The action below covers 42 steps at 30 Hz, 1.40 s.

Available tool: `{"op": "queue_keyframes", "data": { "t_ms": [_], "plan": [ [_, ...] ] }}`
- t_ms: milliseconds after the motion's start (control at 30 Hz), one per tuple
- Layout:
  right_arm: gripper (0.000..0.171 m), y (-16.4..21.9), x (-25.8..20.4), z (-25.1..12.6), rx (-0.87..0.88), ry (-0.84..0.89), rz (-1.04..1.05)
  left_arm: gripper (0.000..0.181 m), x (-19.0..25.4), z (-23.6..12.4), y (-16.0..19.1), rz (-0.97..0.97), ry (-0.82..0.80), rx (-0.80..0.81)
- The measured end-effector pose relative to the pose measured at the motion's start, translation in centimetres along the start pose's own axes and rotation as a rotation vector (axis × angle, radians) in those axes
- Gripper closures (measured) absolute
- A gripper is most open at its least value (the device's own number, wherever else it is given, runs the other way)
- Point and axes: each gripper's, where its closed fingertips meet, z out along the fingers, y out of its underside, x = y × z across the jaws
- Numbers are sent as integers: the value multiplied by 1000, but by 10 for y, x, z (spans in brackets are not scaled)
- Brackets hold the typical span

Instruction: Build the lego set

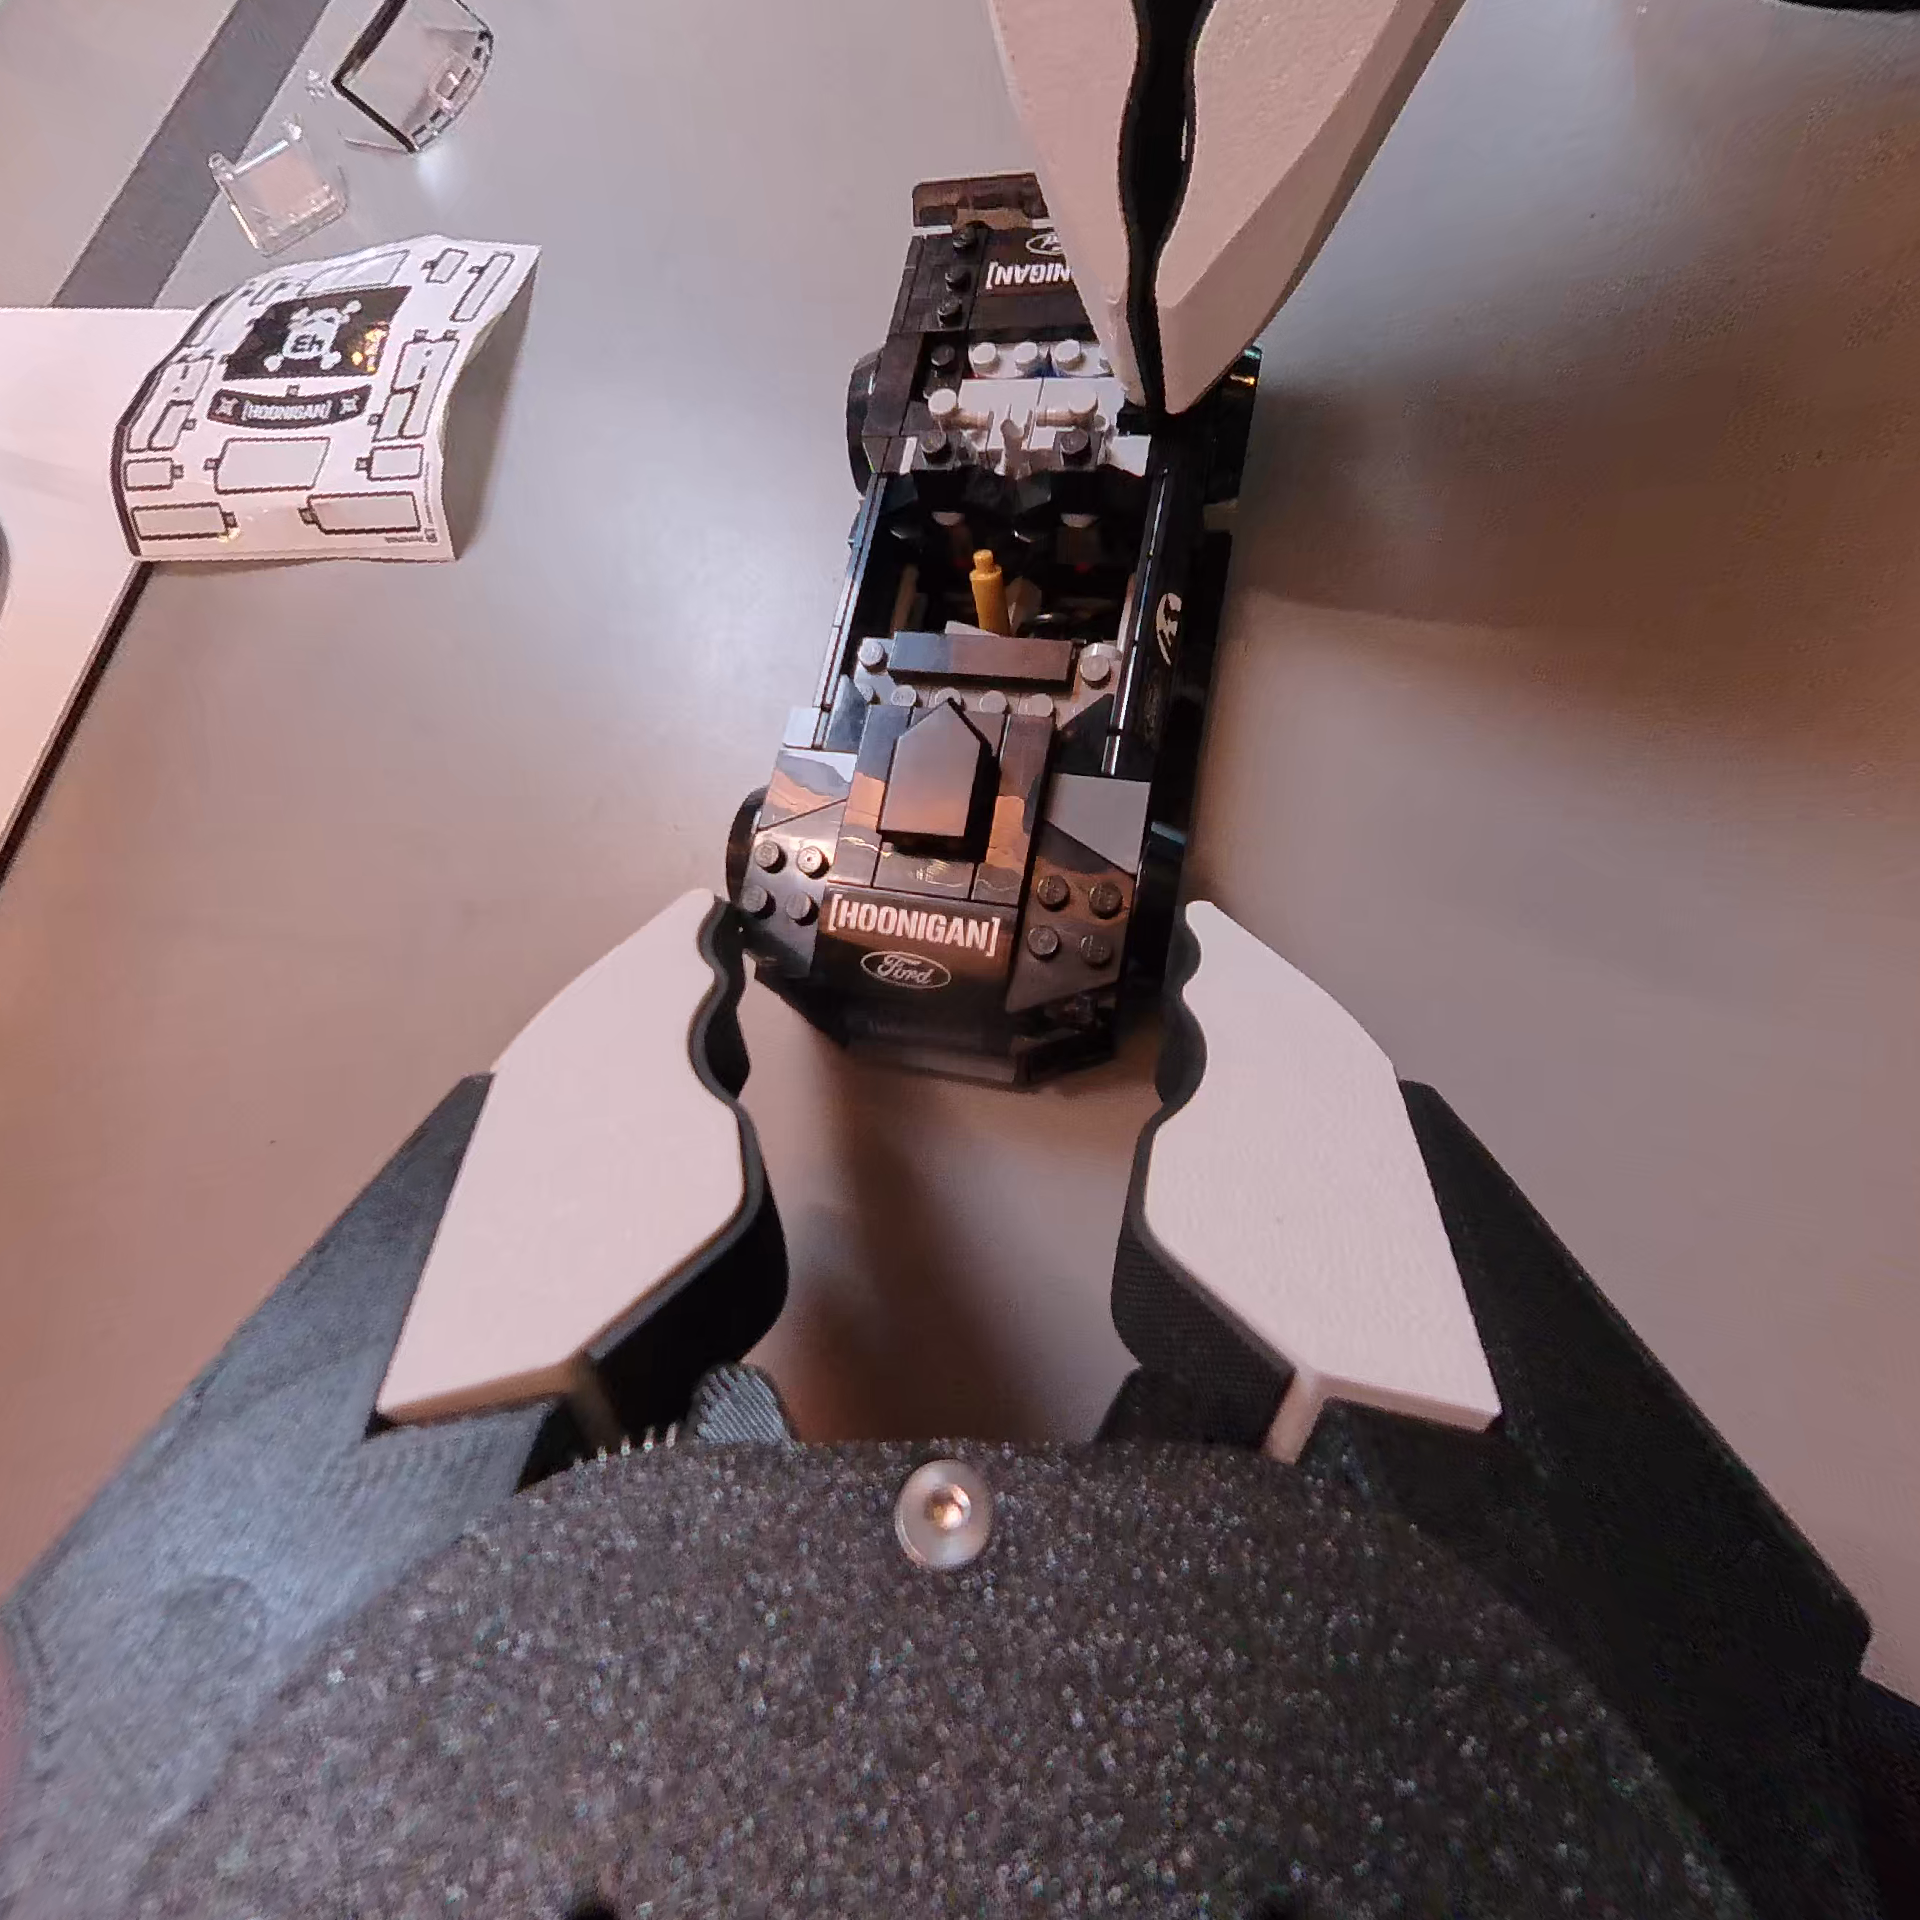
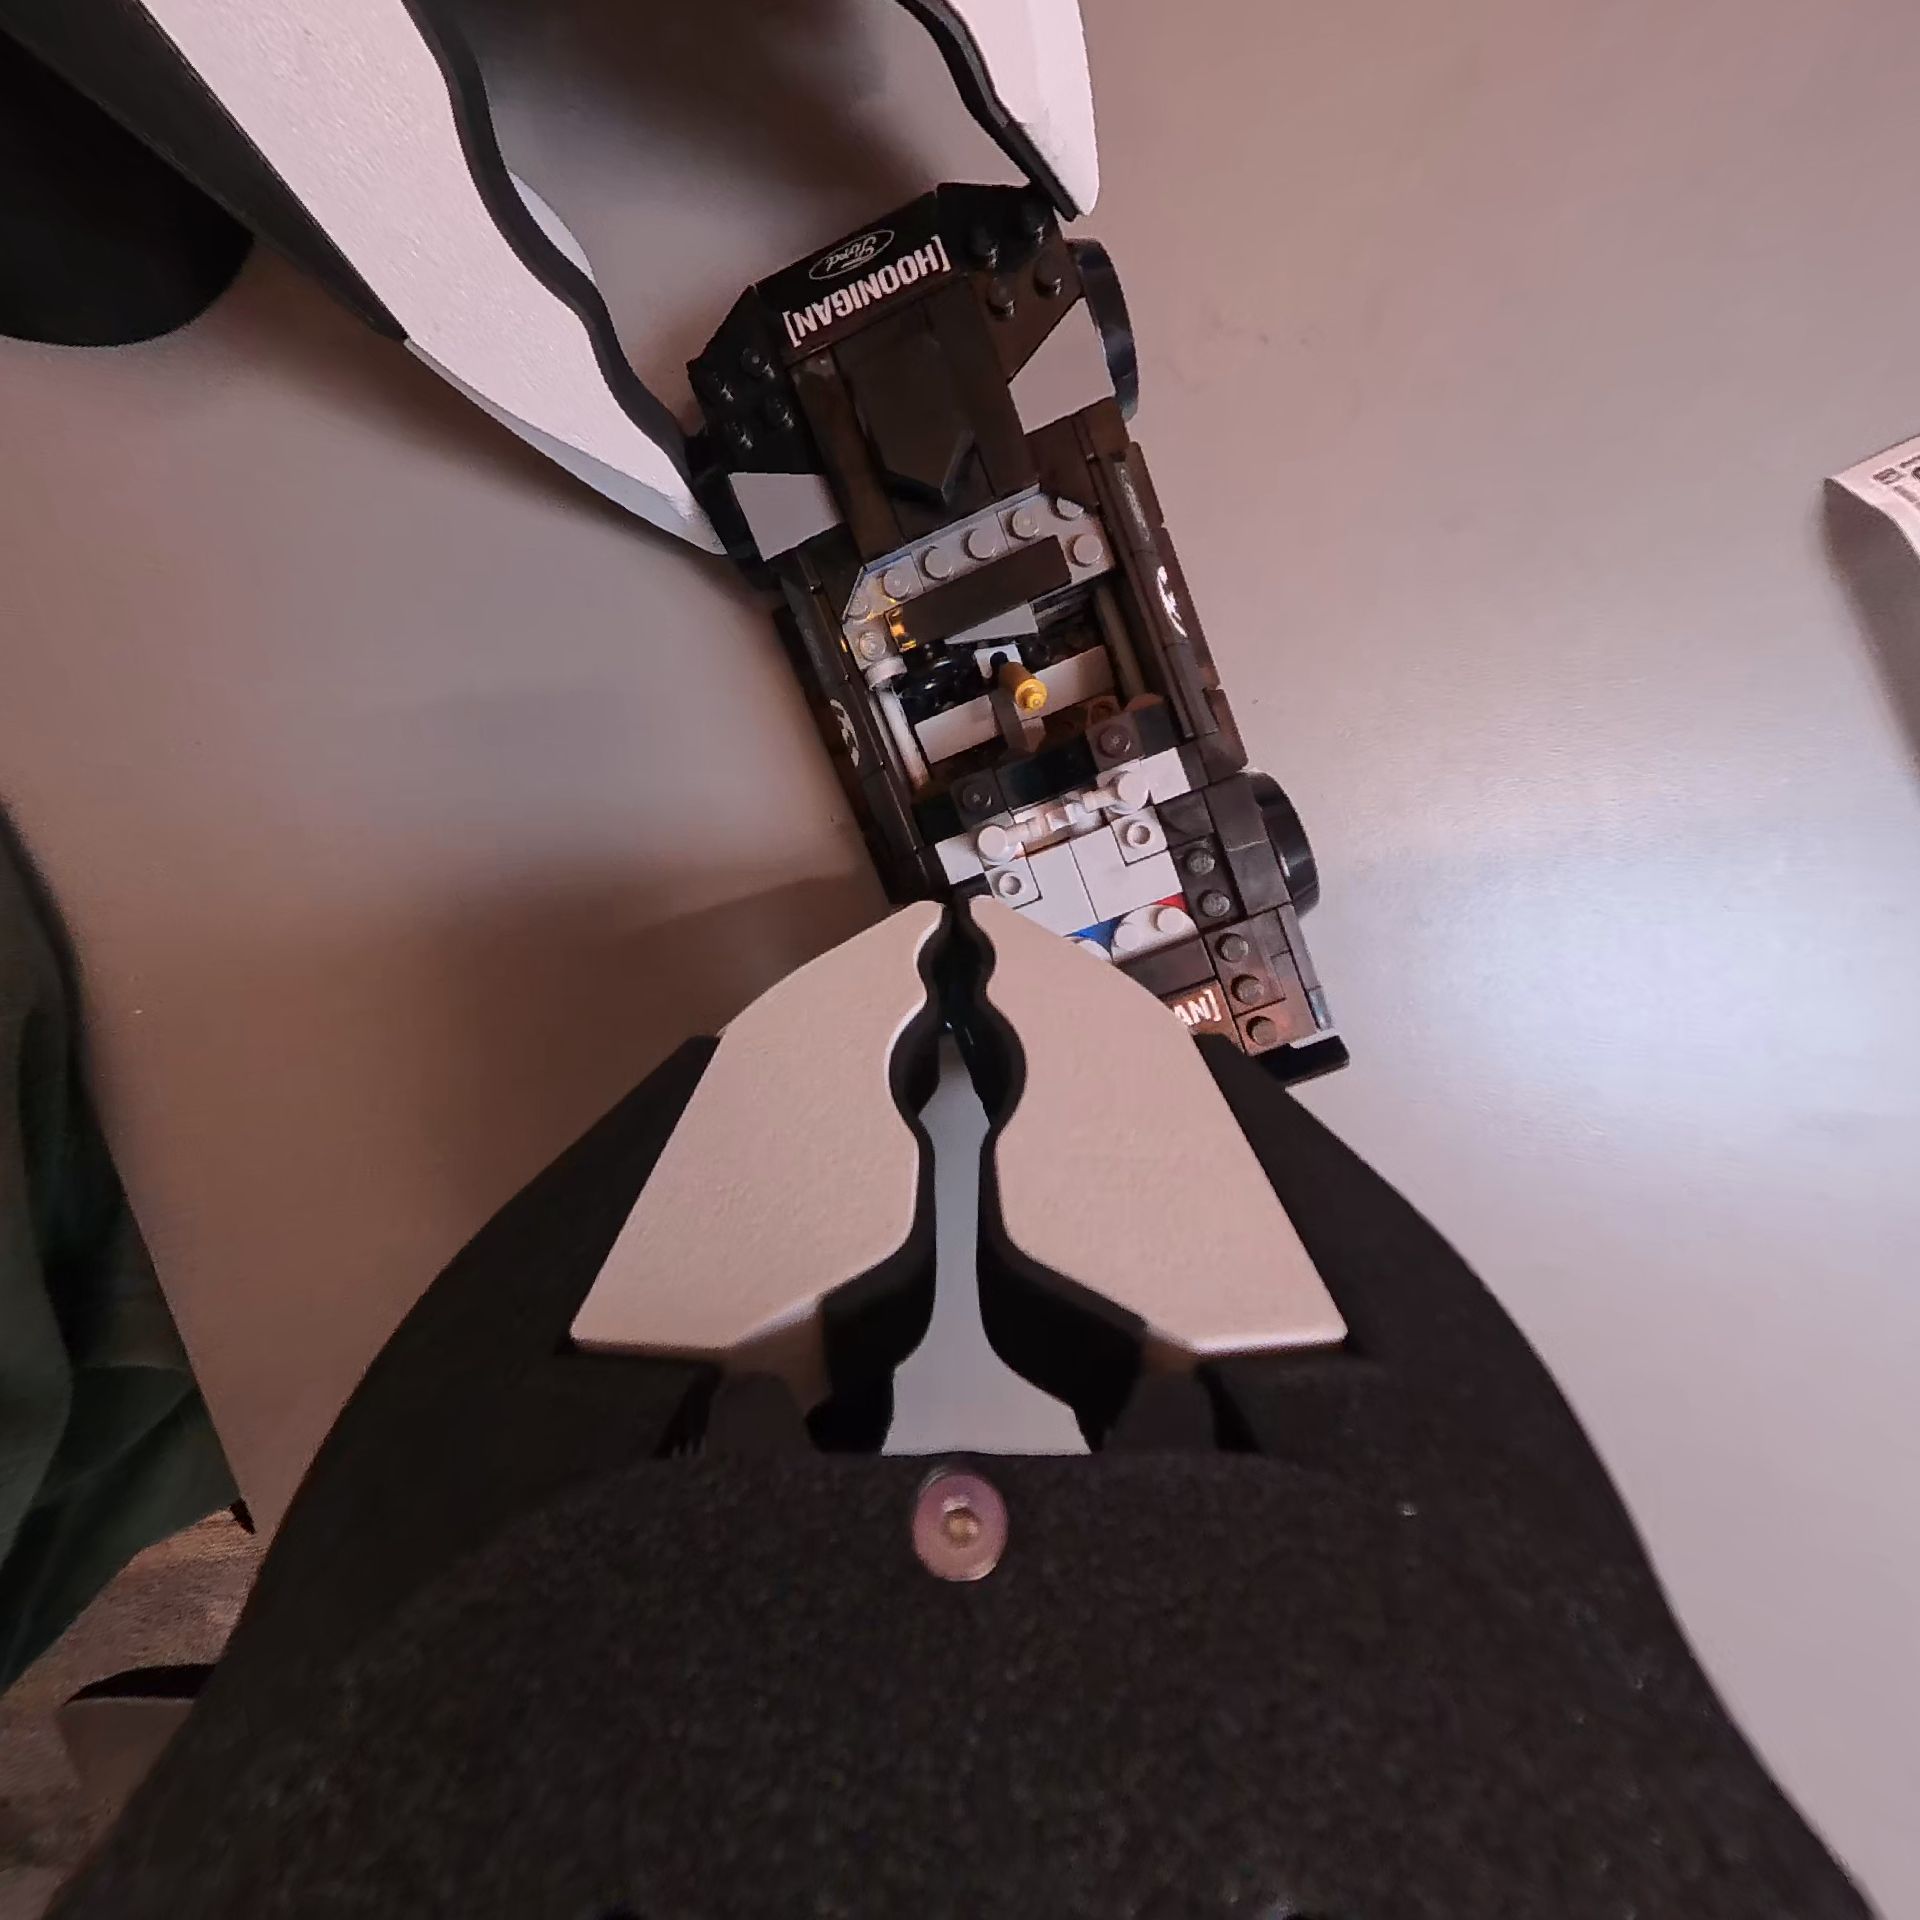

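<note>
A black lego car [image 1: 997, 665] with an open cockpit and a yellow lever stands on the grey table [image 1: 1558, 727]. My left gripper [image 1: 956, 925] is spread wide around the car's front end. One pad [image 1: 727, 935] touches the front left corner and the other [image 1: 1190, 935] touches the right side. The right wrist view shows the same two-sided grip [image 2: 894, 364] on the car [image 2: 997, 582]. My right gripper [image 2: 961, 909] is shut, and its tip rests on the car's rear corner by the white bricks. It also shows in the left wrist view [image 1: 1148, 400].
A sticker sheet [image 1: 312, 405] lies to the left of the car, beside a white booklet [image 1: 42, 468]. Two clear windscreen pieces [image 1: 416, 73] [image 1: 275, 197] lie farther back on the left. A paper edge [image 2: 1881, 499] shows at the right. A sleeve [image 2: 62, 1143] is at the left edge. One gripper's finger ends stand about 9 centimeters off the other's.
</note>
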Motion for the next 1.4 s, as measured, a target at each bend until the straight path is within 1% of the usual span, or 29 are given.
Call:
{"op": "queue_keyframes", "data": {
  "t_ms": [167, 367, 733, 800, 900, 1133, 1267, 1400],
  "plan": [
    [171, 0, 0, 0, -19, -10, 12, 104, 0, 0, 0, 0, -2, 0],
    [171, 1, 0, 1, -95, -42, 39, 104, -1, 1, 0, 2, -12, -1],
    [171, -1, 0, 3, -192, -18, 33, 103, -2, 1, 1, -4, -18, -5],
    [171, -5, 3, 4, -184, -7, 45, 103, -2, 1, 1, -6, -17, -4],
    [171, -3, 2, 4, -216, -29, 36, 103, -2, 2, 1, -7, -16, 0],
    [171, -4, 1, 3, -168, -17, 36, 103, -2, 1, 1, -5, -8, 1],
    [171, -8, 3, -13, -86, -30, 62, 103, -1, 2, 1, -6, -3, 5],
    [171, -8, 7, -22, -11, 1, 55, 103, -1, 2, 1, -3, -1, 8]
  ]
}}
